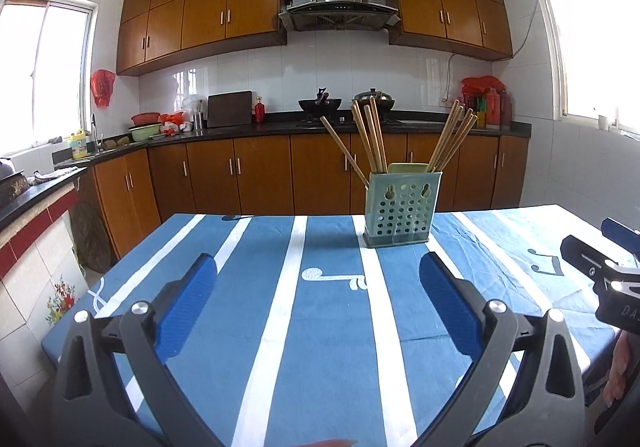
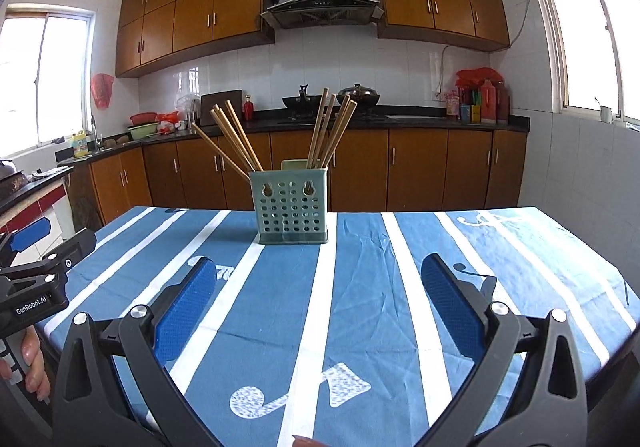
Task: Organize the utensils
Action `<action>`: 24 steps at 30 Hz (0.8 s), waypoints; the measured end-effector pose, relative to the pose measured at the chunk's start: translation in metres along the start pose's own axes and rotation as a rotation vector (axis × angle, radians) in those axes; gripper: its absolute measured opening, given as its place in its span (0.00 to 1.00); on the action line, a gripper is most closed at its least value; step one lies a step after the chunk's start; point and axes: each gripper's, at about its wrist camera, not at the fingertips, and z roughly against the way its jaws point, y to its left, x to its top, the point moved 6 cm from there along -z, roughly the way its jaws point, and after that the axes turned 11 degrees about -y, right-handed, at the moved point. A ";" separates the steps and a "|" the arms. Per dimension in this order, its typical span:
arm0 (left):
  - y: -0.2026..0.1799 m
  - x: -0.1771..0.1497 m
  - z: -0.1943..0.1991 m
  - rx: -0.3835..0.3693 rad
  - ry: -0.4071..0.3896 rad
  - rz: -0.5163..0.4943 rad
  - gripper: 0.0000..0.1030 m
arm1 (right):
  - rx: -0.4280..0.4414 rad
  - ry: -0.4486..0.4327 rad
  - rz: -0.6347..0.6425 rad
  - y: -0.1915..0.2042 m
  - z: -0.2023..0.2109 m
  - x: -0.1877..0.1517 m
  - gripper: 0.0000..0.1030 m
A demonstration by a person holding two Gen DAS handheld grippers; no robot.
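Kitchen w/ orange-brown cabinets [image 1: 208,11], steel range hood [image 1: 340,3] over dark counter [image 1: 248,127], wok [image 1: 320,103] and lidded pan [image 1: 374,97] on the stove, windows on both side walls; up front, table under blue cloth w/ white stripes [image 1: 320,327]. Pale green perforated holder [image 1: 402,209] stands upright on the cloth near the far edge, approx centre; wooden chopsticks [image 1: 370,139] stick out of it in two bunches, left bunch leaning left, right bunch leaning right. Left gripper [image 1: 318,271] hovers over the cloth, blue-padded fingers wide apart, nothing between them, holder well ahead and slightly right. Right gripper [image 2: 318,273] same: fingers spread, empty, holder ahead and slightly left. Each gripper shows at the edge of the other's view, w/ fingertips of the person's hand [image 2: 34,363] on the handle.
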 end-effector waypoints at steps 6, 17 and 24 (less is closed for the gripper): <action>-0.003 -0.012 0.001 -0.001 0.010 -0.005 0.96 | -0.012 0.029 -0.003 -0.004 0.000 -0.015 0.98; -0.006 -0.020 -0.003 -0.026 0.025 0.015 0.96 | -0.017 0.046 -0.012 -0.006 0.000 -0.022 0.98; -0.007 -0.020 -0.003 -0.024 0.019 0.017 0.96 | -0.020 0.046 -0.012 -0.007 0.001 -0.022 0.98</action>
